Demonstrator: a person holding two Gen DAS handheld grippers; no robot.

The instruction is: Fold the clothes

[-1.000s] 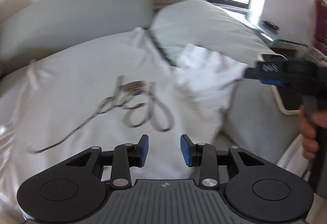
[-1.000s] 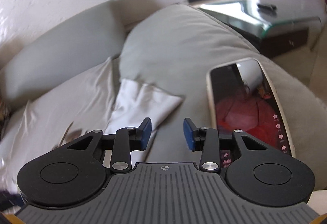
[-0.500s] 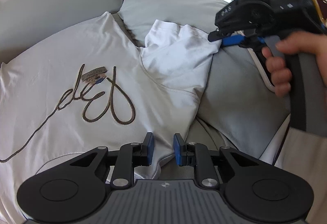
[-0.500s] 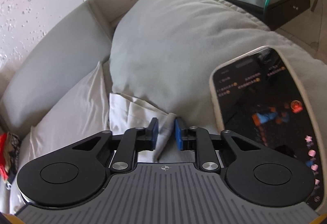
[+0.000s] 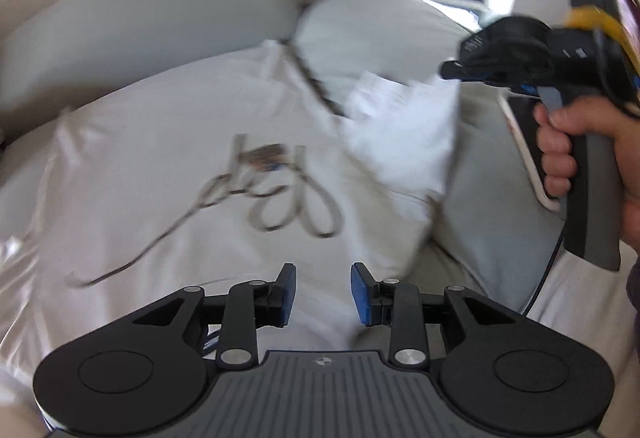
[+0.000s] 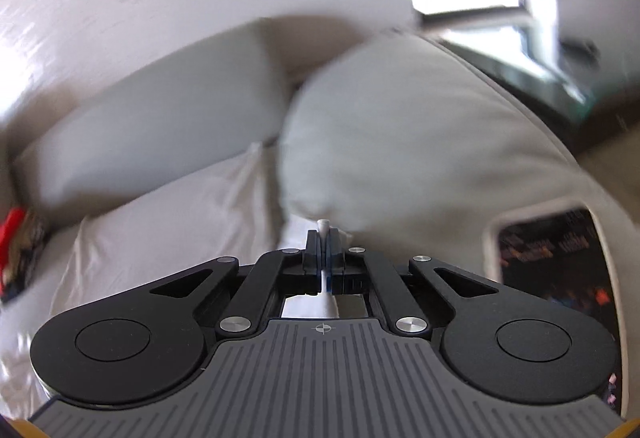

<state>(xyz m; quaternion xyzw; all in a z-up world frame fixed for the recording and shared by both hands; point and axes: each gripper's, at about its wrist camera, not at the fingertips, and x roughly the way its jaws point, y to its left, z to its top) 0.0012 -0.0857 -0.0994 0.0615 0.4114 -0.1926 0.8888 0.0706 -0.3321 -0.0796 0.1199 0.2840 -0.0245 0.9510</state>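
Grey sofa cushions point(image 5: 140, 38) are backing the scene, and a white T-shirt point(image 5: 160, 166) with looping brown script is lying spread across the seat, filling the left wrist view from nine to two o'clock of the left gripper point(image 5: 323, 294). That gripper is hovering just above the shirt's lower part, its jaws opening with only the cloth beneath showing between them. At two o'clock, a hand point(image 5: 588, 154) is holding the right gripper point(image 6: 324, 238), which is clamping the shirt's sleeve point(image 5: 404, 126) edge, a sliver of white cloth poking from its closed pads. A phone point(image 6: 560, 270) is lying at three o'clock of it, on the pillow point(image 6: 420, 142).
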